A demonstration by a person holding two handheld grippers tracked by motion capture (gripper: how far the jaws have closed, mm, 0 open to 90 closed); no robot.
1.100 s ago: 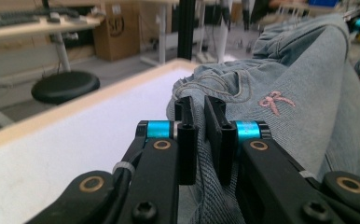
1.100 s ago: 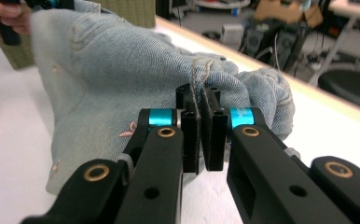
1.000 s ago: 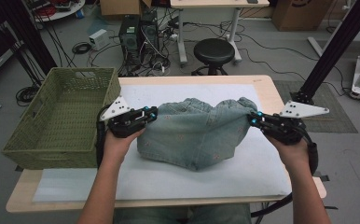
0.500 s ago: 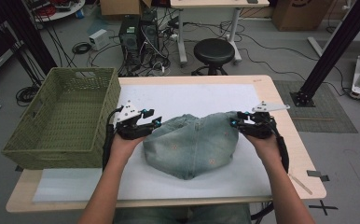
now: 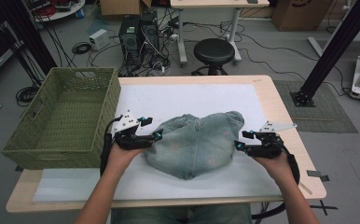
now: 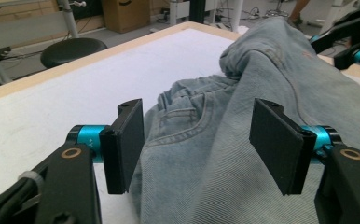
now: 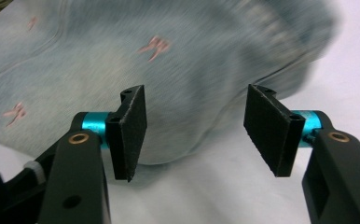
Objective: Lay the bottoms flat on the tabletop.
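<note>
The faded light-blue denim garment (image 5: 194, 144), folded into a rumpled mound with small pink marks, lies on the white table mat (image 5: 187, 100) right of the green woven basket (image 5: 61, 123). My left gripper (image 5: 158, 136) and right gripper (image 5: 238, 146) flank it, jaws just opened wide, pinching nothing.

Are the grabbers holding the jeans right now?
No. Both the left gripper and right gripper have just opened; the jeans lie loose on the table.

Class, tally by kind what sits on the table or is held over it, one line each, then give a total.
Denim garment: 1
Green woven basket: 1
White mat: 1
Hand-held grippers, left gripper and right gripper: 2
Total: 5
</note>
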